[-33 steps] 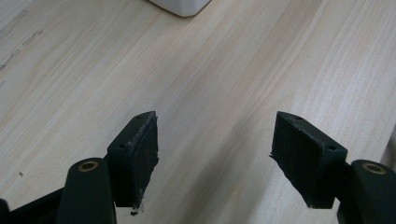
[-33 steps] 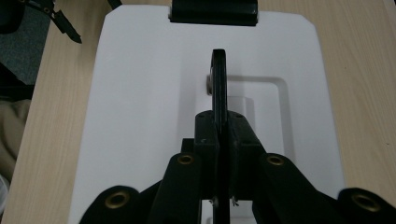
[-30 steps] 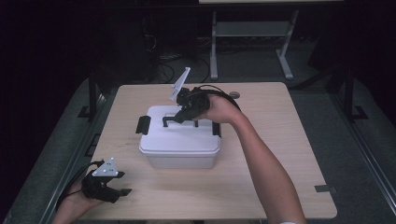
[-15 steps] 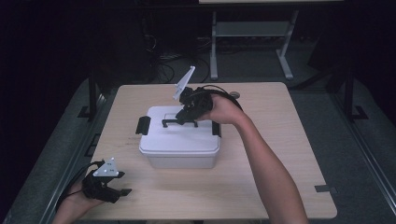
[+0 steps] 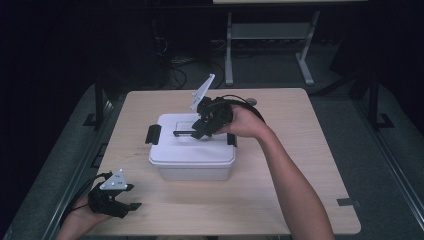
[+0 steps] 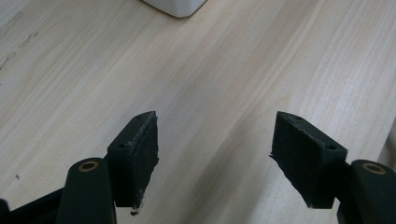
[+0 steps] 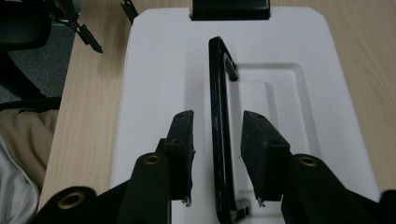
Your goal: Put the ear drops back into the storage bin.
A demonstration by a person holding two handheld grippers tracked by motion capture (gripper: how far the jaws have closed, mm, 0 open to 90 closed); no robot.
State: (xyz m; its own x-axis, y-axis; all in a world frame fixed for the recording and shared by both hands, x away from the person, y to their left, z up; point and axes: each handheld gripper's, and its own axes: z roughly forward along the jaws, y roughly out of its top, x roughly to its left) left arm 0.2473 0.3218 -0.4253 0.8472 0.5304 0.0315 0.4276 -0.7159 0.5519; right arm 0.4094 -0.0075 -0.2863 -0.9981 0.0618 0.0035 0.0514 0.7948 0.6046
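Note:
A white lidded box stands mid-table, with a black latch at each end. Its thin black handle is raised over the lid. My right gripper reaches in from the right over the lid. In the right gripper view, my right gripper is open, its jaws straddling the handle with a narrow gap on each side, above the lid. My left gripper rests at the table's front left corner. It is wide open over bare wood, with the box's corner just ahead.
The wooden table has free room right of the box and along the front. A small round object lies near the far edge. A strip of tape marks the right front. Beyond the table are a metal stand and floor cables.
My right gripper has shifted slightly along the handle, its grey plate tilting a little to the right. The left gripper and the box have not moved.

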